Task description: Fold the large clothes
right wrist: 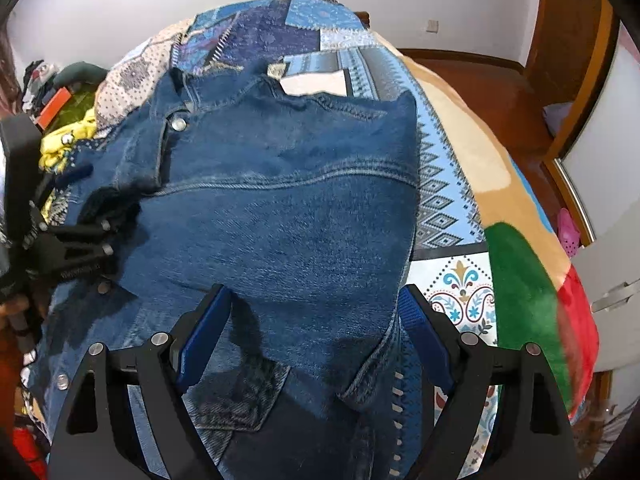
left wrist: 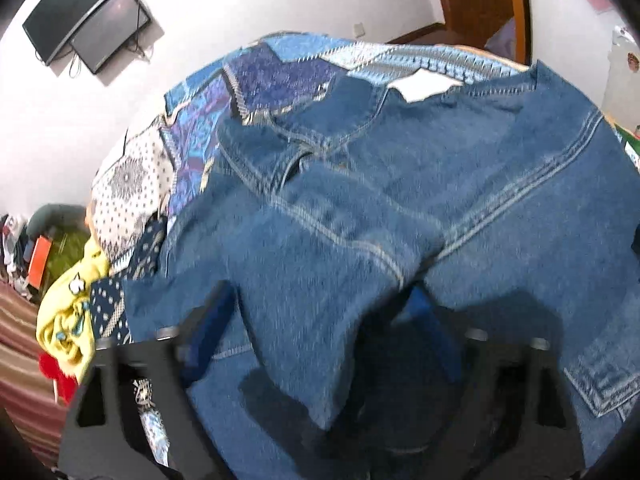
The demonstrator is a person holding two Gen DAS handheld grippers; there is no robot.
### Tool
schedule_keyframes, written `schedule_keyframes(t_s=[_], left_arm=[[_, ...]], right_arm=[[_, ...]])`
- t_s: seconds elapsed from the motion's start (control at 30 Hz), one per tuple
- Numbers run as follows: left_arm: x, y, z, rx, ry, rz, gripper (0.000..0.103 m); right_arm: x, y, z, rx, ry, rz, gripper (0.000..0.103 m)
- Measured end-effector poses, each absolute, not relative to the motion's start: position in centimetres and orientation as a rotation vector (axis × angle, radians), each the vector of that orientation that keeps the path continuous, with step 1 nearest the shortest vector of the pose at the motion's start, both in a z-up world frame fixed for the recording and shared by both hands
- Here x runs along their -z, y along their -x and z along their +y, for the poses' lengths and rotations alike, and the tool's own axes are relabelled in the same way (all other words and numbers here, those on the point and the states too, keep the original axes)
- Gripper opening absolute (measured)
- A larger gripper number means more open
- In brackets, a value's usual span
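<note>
Right claw (right wrist: 316,336): black angular frame, two fingers faced with blue ribbed pads (right wrist: 204,336), round silver screws at the pivots. Left claw (left wrist: 320,340): same black frame, blue pads, silver screws, blurred in its own view; from the right view, black linkage with bolt heads.

One denim jacket (right wrist: 280,208), two hand-held grippers (right wrist: 316,332), one patchwork bedspread (right wrist: 452,208).
</note>
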State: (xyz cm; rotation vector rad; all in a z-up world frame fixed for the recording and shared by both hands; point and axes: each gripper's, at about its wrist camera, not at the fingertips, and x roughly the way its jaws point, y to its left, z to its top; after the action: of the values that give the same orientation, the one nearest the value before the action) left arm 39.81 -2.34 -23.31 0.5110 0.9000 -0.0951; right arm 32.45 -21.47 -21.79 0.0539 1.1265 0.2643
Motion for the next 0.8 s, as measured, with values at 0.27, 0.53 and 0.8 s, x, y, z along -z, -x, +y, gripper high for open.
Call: schedule_keyframes(t_s=[0.27,0.53,0.8], left_arm=[[21.1,-40.9,2.4,-0.005,-0.331,0.845,0.017],[20.4,-38.7,11.3,0.129,0.202,0.934,0.017],[23.3,-35.3,17.0,0.142,0.598,0.968,0.027]], right_arm=[[22.5,-32.6,-21.6,-0.261,-0.058,1.159,0.083],[22.1,-32.5,-21.3,-0.268,-0.058,1.152,0.083],[23.5,-32.8,-20.9,-0.286,-0.053,1.188,0.086]])
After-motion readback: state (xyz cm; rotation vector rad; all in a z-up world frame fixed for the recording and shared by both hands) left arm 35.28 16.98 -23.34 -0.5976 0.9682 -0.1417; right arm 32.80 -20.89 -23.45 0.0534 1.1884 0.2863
